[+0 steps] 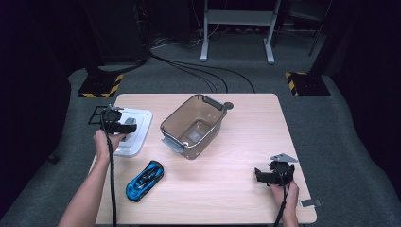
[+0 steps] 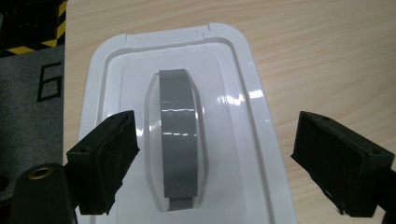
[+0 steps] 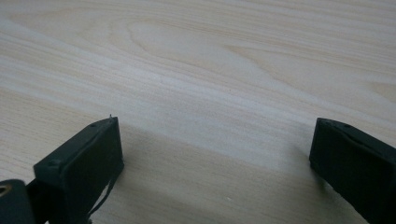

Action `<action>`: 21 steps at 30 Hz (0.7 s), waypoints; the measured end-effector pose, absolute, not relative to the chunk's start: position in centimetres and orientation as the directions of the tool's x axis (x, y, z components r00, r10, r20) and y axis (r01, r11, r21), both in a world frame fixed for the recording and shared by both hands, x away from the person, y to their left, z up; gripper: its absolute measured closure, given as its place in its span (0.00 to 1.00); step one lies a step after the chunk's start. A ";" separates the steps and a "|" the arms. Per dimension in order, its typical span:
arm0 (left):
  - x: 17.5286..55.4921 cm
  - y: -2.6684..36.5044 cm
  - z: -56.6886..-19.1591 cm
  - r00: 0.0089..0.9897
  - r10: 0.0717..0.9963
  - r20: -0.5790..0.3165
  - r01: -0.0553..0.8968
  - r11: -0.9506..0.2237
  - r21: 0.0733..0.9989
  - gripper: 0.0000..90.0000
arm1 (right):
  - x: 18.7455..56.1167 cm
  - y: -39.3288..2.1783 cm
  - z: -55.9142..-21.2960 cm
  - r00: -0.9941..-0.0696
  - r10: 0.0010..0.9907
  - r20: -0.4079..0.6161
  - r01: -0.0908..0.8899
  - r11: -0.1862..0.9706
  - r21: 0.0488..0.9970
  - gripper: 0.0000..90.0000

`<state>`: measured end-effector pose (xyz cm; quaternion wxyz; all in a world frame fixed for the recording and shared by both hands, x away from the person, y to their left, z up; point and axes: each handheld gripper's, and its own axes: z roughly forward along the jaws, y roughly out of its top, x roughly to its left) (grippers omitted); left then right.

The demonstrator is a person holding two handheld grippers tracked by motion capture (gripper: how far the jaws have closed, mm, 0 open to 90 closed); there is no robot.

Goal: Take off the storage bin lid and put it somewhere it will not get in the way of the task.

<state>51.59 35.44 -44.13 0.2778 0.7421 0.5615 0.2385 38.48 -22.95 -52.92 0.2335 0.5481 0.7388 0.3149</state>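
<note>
Right now your left gripper (image 1: pixel 126 126) hangs over the white lid (image 2: pixel 187 135), which lies flat at the left edge of the table (image 1: pixel 246 142), just beside the clear bin (image 1: pixel 194 125). Its jaws stand wide apart, and the lid's grey handle (image 2: pixel 176 135) sits below and between them, closer to the left-hand pad, with neither pad touching it. Your right gripper (image 1: pixel 265 176) rests low near the table's right front corner, well away from the lid, its jaws also spread over bare wood. The blue toy car (image 1: pixel 145 180) lies in front of the lid.
</note>
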 end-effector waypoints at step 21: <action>47.0 33.4 -42.7 0.350 0.936 0.037 0.666 -0.276 0.693 0.01 | 38.5 -22.9 -52.9 -0.285 0.958 0.006 0.664 0.193 0.723 0.02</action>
